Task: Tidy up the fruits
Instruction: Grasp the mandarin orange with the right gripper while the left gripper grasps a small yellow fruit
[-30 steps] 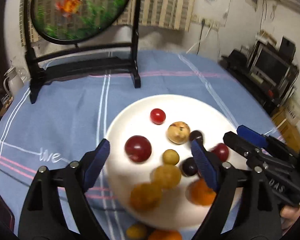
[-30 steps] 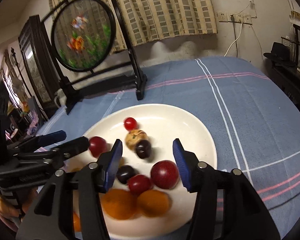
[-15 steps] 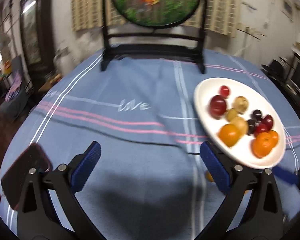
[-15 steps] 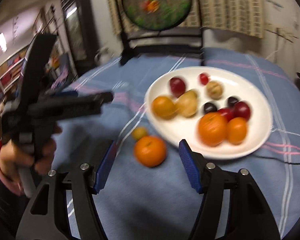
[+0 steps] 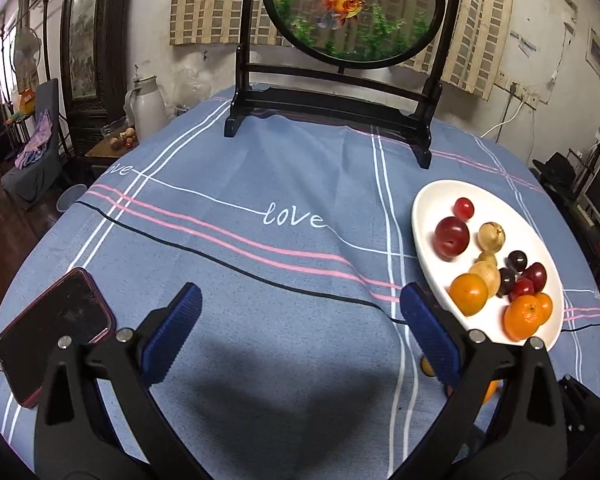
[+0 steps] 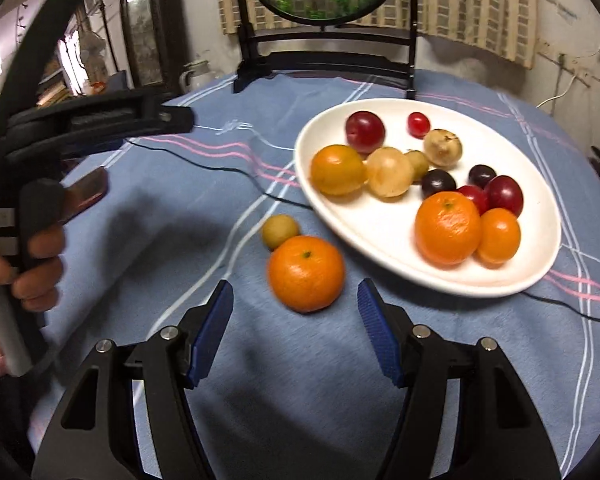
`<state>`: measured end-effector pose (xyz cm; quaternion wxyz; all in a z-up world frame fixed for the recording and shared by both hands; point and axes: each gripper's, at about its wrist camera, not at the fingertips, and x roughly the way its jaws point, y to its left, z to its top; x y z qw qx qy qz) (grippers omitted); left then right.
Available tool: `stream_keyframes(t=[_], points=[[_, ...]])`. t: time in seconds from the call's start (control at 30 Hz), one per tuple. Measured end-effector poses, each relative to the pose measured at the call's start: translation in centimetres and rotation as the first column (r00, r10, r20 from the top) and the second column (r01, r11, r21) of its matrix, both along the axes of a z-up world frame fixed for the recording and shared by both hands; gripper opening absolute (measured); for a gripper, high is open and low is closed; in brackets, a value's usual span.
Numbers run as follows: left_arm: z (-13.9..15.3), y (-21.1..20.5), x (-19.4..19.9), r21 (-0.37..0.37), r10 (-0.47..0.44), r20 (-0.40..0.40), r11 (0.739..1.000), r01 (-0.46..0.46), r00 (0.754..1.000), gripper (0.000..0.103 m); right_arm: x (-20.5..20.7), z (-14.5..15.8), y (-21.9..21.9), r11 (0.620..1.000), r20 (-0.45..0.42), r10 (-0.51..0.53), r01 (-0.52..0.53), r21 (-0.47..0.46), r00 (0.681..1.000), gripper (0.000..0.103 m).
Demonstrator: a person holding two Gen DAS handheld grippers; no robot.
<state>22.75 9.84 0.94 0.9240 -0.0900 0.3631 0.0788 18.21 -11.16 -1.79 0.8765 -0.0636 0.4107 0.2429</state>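
"love" on tablecloth (image 5: 292, 216), white plate (image 5: 424, 200)

From my left wrist view, loose orange (image 5: 491, 390) mostly hidden behind left gripper's (image 5: 298, 332) right-hand finger, lower right.

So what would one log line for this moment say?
left gripper: open, empty | right gripper: open, facing orange | small yellow fruit beside it | both off plate
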Motion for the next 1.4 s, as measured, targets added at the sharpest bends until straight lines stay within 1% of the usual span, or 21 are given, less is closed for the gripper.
stream_keyframes(t=[0.1, 0.13, 0.27, 0.33, 0.43, 0.73, 0.83, 0.9, 1.07, 1.2, 1.3, 1.4], points=[[0.2, 0.0, -0.2, -0.003, -0.001, 0.009, 1.000, 0.001, 1.000, 0.101, 0.7, -0.8, 0.3, 1.000, -0.047, 0.007, -0.006, 0.008, 0.999, 0.066], [0.2, 0.0, -0.2, -0.008, -0.001, 0.008, 1.000, 0.001, 1.000, 0.101, 0.9, -0.8, 0.4, 1.000, -0.050, 0.010, -0.010, 0.008, 0.999, 0.066], [0.1, 0.1, -0.2, -0.045, -0.008, -0.002, 0.999, 0.008, 1.000, 0.101, 1.0, -0.7, 1.0, 1.000, -0.011, -0.005, 0.005, -0.022, 1.000, 0.065], [0.1, 0.1, -0.3, -0.044, -0.008, 0.002, 0.999, 0.009, 1.000, 0.101, 1.2, -0.8, 1.1, 0.999, -0.003, -0.014, 0.014, -0.029, 1.000, 0.065], [0.2, 0.1, -0.3, -0.038, -0.007, 0.004, 0.999, 0.008, 1.000, 0.101, 1.6, -1.1, 1.2, 1.000, -0.015, -0.017, 0.016, -0.027, 1.000, 0.065], [0.2, 0.4, -0.4, -0.064, 0.000, 0.002, 0.998, 0.000, 1.000, 0.101, 2.1, -1.4, 1.1, 0.999, -0.035, -0.030, 0.029, -0.015, 0.999, 0.065], [0.2, 0.3, -0.4, -0.055, 0.000, 0.002, 0.998, 0.000, 1.000, 0.101, 2.1, -1.5, 1.2, 1.000, -0.039, -0.027, 0.027, -0.015, 0.999, 0.059], [0.1, 0.2, -0.3, -0.050, 0.000, -0.002, 0.999, -0.001, 1.000, 0.101, 2.2, -1.5, 1.2, 1.000, -0.042, -0.026, 0.026, -0.013, 0.999, 0.057], [0.1, 0.2, -0.2, -0.048, 0.000, -0.006, 0.999, -0.001, 1.000, 0.101, 2.2, -1.5, 1.2, 1.000, -0.042, -0.029, 0.029, -0.009, 0.999, 0.057], [0.0, 0.2, -0.2, -0.044, -0.001, -0.007, 0.999, 0.001, 1.000, 0.101, 2.2, -1.5, 1.2, 1.000, -0.043, -0.027, 0.027, -0.009, 0.999, 0.052], [-0.1, 0.2, -0.1, -0.041, -0.001, -0.010, 0.999, 0.000, 1.000, 0.101, 2.2, -1.4, 1.0, 0.999, -0.035, -0.034, 0.034, -0.007, 0.999, 0.046], [-0.3, 0.2, 0.0, -0.037, 0.006, -0.018, 0.999, -0.006, 1.000, 0.101, 1.9, -1.2, 0.6, 1.000, -0.044, -0.025, 0.025, 0.004, 0.999, 0.045]])
